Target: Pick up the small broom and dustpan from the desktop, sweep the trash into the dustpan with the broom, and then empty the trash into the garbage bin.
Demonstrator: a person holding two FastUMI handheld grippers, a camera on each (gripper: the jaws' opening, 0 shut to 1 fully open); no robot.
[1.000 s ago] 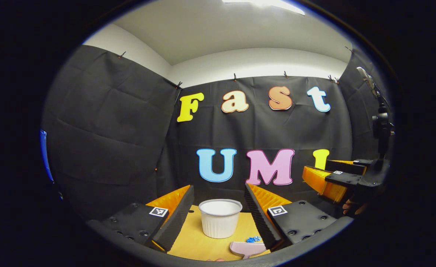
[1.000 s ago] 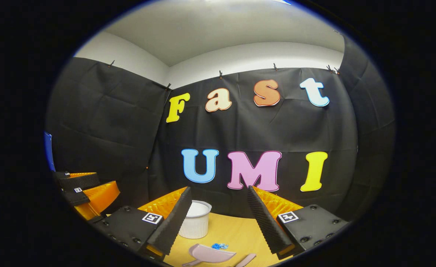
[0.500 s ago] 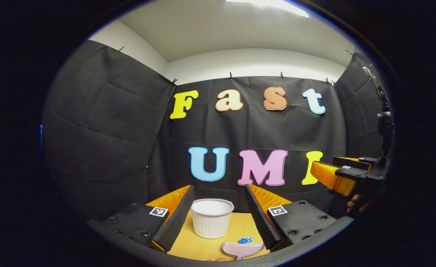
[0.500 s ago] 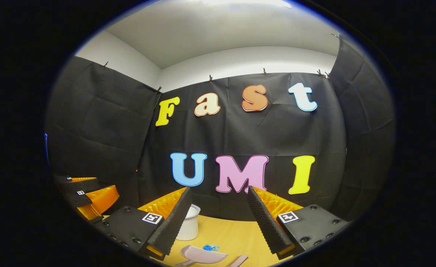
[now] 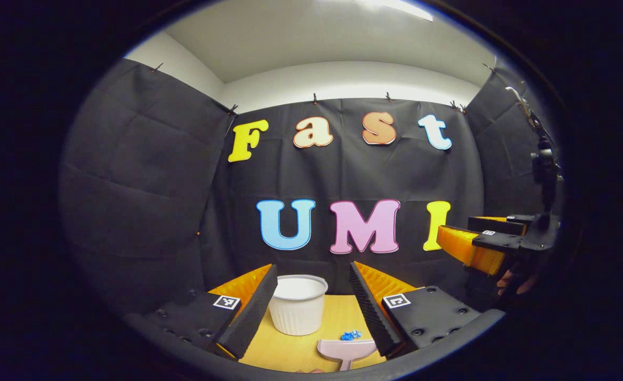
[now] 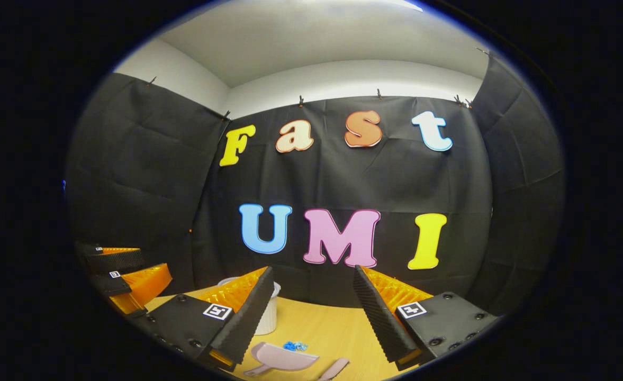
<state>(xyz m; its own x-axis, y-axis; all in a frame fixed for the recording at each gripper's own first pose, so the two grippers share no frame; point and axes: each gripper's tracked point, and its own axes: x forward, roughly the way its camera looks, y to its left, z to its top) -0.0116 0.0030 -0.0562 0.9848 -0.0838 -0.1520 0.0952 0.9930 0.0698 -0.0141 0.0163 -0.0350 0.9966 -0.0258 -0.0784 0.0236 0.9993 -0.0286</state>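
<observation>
Your bench (image 6: 337, 330) at lower centre, bin (image 5: 297, 305) at its back, trash (image 6: 295, 346) just before it, dustpan (image 6: 282, 357) nearest, broom (image 6: 334, 369) right of dustpan.

A staged recording booth, not a home: black cloth (image 6: 142, 174) pinned up w/ clips as walls on the far, left & right sides, white wall and ceiling (image 6: 311, 47) above it, strip light overhead. Near side is a bare wooden desktop (image 6: 327, 330) w/ a few props. On the right, a camera on a stand (image 5: 545, 174), i.e. lab-type data-capture setup.
</observation>
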